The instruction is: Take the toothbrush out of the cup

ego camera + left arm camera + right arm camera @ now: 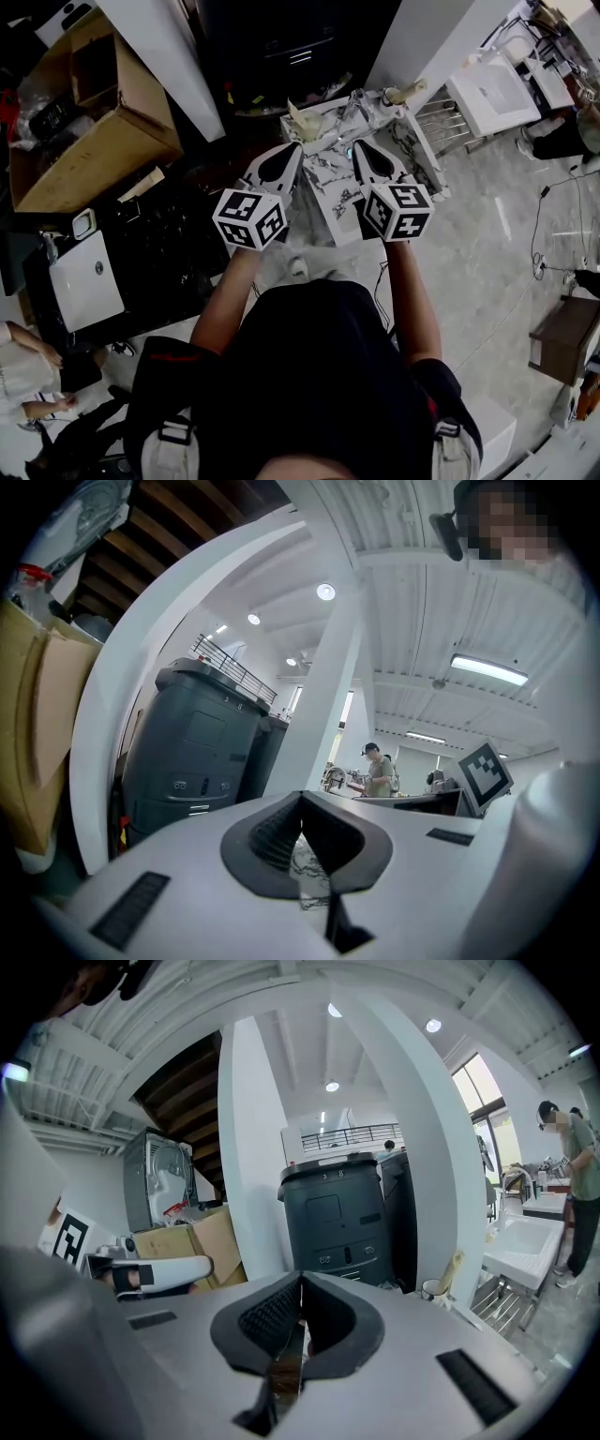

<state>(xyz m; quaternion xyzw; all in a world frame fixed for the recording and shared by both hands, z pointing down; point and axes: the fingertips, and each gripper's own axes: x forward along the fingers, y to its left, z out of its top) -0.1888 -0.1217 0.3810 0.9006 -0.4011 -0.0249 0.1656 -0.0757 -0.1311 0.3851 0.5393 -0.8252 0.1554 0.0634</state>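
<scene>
A white cup [387, 97] stands at the far right corner of the small marble-patterned table [328, 176], with a cream toothbrush [411, 91] leaning out of it to the right. The right gripper view shows the same cup [433, 1289] low on the right, its toothbrush [455, 1266] sticking up. My left gripper [296, 150] and right gripper [357, 148] hover side by side over the table's near half, short of the cup. Both are shut, with nothing between the jaws, as the left gripper view [302, 805] and right gripper view [301, 1283] confirm.
Another cream object [304, 122] sits at the table's far left. A dark bin [342, 1218] and white pillars [248, 1147] rise behind the table. To the left is a cardboard box [84, 103], to the right a white basin on a metal stand [492, 89]. A person [577, 1176] stands far right.
</scene>
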